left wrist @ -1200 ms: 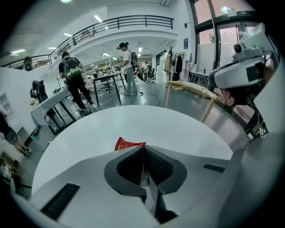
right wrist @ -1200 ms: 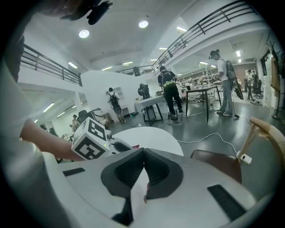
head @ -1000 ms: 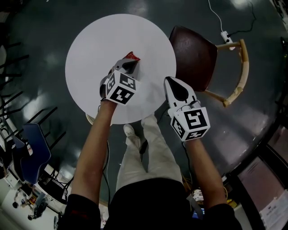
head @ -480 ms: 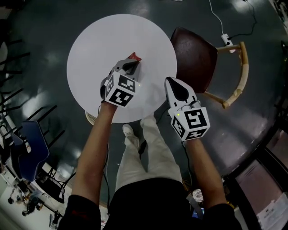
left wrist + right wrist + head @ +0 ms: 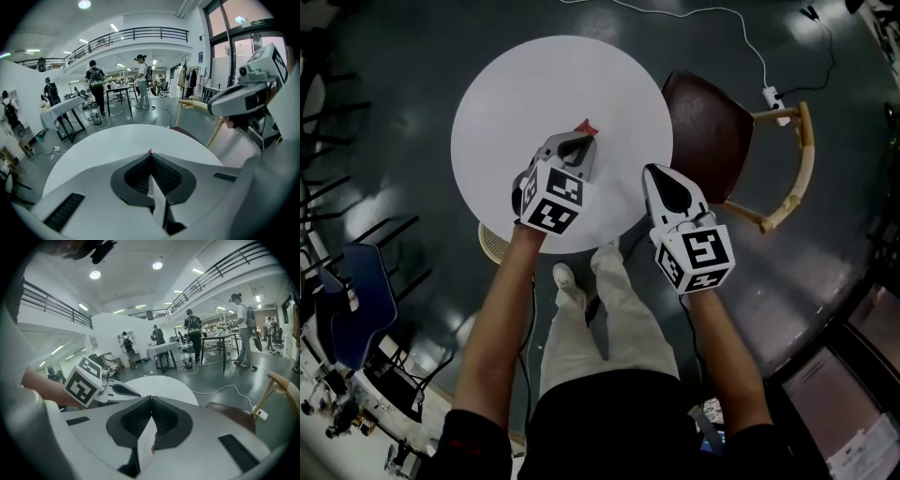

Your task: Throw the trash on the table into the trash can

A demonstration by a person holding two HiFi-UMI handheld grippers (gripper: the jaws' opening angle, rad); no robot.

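Note:
A small red scrap of trash [image 5: 586, 126] sticks out of the tip of my left gripper [image 5: 583, 137], which is shut on it above the near right part of the round white table [image 5: 534, 84]. In the left gripper view the jaws meet [image 5: 150, 155], and only a red sliver [image 5: 149, 151] shows above the table [image 5: 103, 145]. My right gripper [image 5: 660, 172] hovers off the table's near right edge, jaws shut and empty [image 5: 151, 398]. A beige mesh basket [image 5: 489, 246] peeks out under the table's near left edge.
A brown-seated wooden chair [image 5: 712, 127] stands right of the table, with a white cable and plug [image 5: 767, 94] behind it. A blue chair [image 5: 356, 309] sits at the lower left. Several people stand at distant work tables [image 5: 117, 89]. The person's legs [image 5: 600, 319] are below the table edge.
The left gripper has risen a little with the red scrap and drifted toward the table's near right. The right gripper has hardly shifted.

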